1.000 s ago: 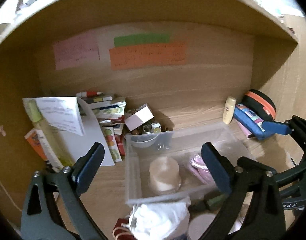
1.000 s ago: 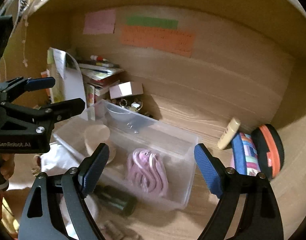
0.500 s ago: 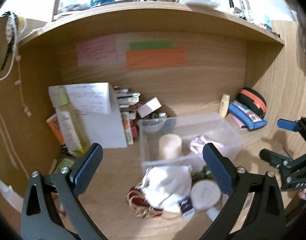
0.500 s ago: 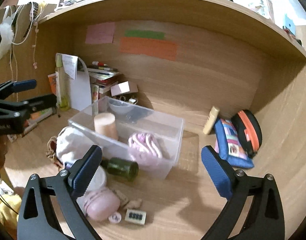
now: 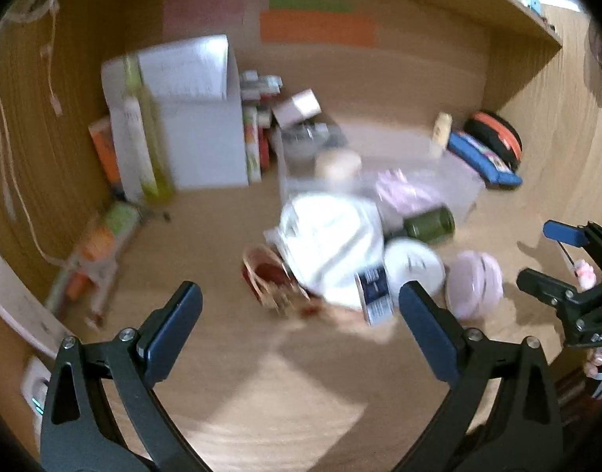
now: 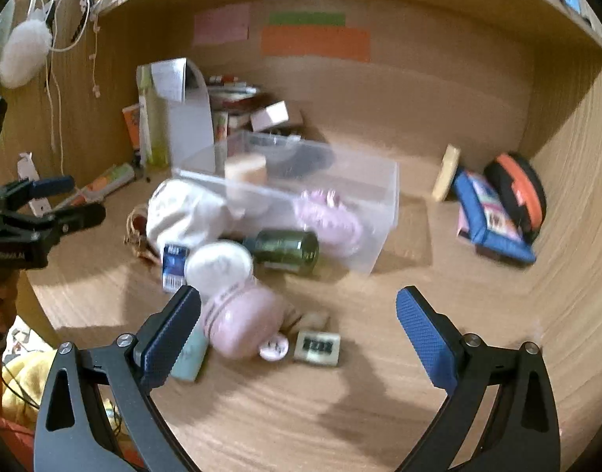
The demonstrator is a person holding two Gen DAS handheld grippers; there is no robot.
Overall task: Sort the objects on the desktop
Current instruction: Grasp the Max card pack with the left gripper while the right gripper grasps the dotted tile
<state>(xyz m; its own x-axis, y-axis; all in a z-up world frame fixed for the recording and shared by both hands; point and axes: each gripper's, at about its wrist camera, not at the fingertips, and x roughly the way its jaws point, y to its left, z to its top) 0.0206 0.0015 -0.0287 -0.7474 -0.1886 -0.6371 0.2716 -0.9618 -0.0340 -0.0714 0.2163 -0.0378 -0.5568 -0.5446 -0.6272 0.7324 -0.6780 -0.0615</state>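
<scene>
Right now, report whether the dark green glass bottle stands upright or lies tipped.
Tipped: the dark green glass bottle lies on its side against the clear plastic bin.

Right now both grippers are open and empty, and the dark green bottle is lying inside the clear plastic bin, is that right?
Not quite. The dark green bottle lies on the desk outside the clear plastic bin, against its front wall, as the right wrist view shows. The left gripper and right gripper are indeed open and empty.

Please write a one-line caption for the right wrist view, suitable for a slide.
Open right gripper above a cluttered wooden desk: pink case, green jar and clear plastic bin ahead.
</scene>
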